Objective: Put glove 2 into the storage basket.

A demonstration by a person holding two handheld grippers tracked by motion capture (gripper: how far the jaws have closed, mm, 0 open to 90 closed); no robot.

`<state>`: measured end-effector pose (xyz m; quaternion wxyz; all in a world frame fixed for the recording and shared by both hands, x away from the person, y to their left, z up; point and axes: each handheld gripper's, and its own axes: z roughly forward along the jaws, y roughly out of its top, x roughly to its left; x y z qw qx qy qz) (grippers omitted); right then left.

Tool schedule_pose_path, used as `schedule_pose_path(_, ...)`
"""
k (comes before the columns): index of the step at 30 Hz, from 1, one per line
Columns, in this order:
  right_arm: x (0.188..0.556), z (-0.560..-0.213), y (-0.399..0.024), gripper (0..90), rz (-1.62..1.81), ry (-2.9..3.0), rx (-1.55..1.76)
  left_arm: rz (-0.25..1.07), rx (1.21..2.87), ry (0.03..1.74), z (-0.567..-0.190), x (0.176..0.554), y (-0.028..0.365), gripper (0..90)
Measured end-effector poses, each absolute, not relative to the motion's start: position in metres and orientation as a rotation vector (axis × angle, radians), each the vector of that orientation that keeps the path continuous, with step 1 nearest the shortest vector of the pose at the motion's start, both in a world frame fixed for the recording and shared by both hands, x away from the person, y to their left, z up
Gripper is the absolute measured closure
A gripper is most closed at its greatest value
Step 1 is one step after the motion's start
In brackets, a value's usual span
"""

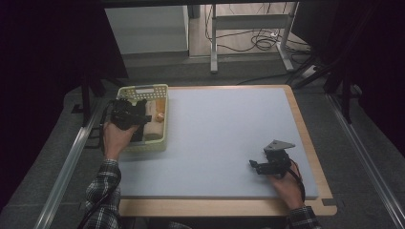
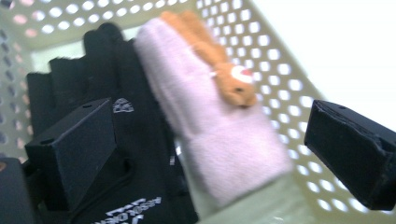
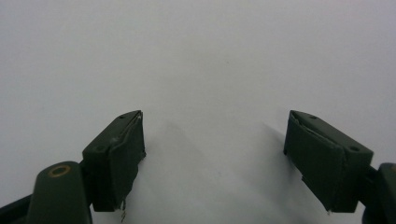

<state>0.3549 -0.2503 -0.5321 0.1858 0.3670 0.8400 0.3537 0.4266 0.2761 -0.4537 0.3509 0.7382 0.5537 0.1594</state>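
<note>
A pale green perforated basket (image 1: pixel 143 89) stands at the table's far left; it holds a black glove (image 2: pixel 116 140), a pink mitten (image 2: pixel 215 135) and a small orange plush toy (image 2: pixel 219 70) lying on the mitten. My left gripper (image 1: pixel 145 116) hovers over the basket; in the left gripper view its jaws (image 2: pixel 210 149) stand wide apart above the gloves, nothing pinched between them. My right gripper (image 1: pixel 253 164) rests low over the grey mat at the near right, and its jaws (image 3: pixel 212 154) stand open over bare mat.
A grey mat (image 1: pixel 224 129) covers the wooden table (image 1: pixel 305 129), whose edge shows at the right and front. A metal desk frame (image 1: pixel 248 38) and cables (image 1: pixel 265 40) lie on the floor beyond the table. Dark curtains flank both sides.
</note>
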Motion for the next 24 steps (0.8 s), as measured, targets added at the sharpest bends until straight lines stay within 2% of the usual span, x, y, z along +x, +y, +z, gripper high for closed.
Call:
schedule_pose_path(6, 0.355, -0.532, -0.250, 19.7, 0.995, 2.366, 1.034, 0.437, 1.971, 1.327, -0.448, 0.408, 0.257, 0.0)
schedule_pose_path(24, 0.355, -0.532, -0.250, 19.7, 0.997, 2.365, 1.032, 0.405, 2.001, 1.043, -0.449, 0.360, 0.188, 0.0)
